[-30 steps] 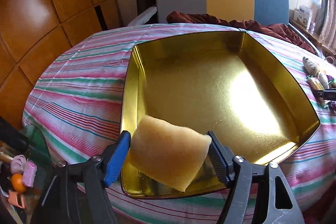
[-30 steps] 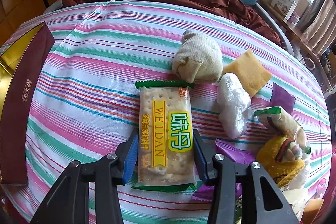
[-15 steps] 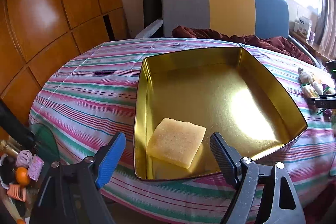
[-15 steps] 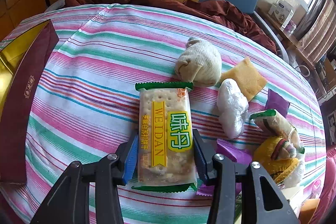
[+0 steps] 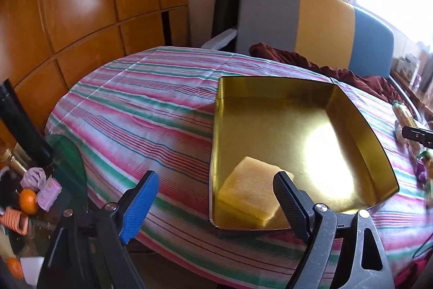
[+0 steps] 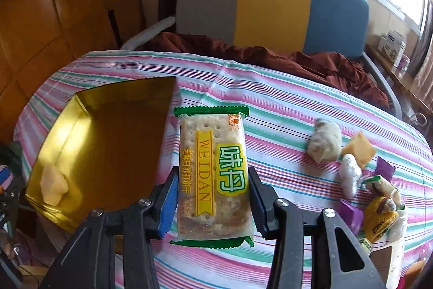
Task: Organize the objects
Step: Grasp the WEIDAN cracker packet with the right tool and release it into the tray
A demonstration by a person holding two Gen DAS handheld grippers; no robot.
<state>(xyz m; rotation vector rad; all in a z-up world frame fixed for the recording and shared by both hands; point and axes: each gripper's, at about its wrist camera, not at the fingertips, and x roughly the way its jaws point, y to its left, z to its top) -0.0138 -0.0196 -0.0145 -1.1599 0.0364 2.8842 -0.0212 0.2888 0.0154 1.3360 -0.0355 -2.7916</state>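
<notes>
The cracker pack (image 6: 213, 175) is pinched between the right gripper (image 6: 212, 203) fingers, long axis pointing away toward the far chair (image 6: 270, 7), just right of the gold tin (image 6: 89, 110). The left gripper (image 5: 216, 205) is opening, nothing in it.

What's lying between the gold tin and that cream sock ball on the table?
Only bare striped cloth on the table; the cracker pack hangs above it, right wrist view.

Striped-cloth table (image 5: 140, 110) bearing gold tin (image 5: 379, 151), rolled sock (image 6: 324, 142), scattered snack packets (image 6: 379, 210).
</notes>
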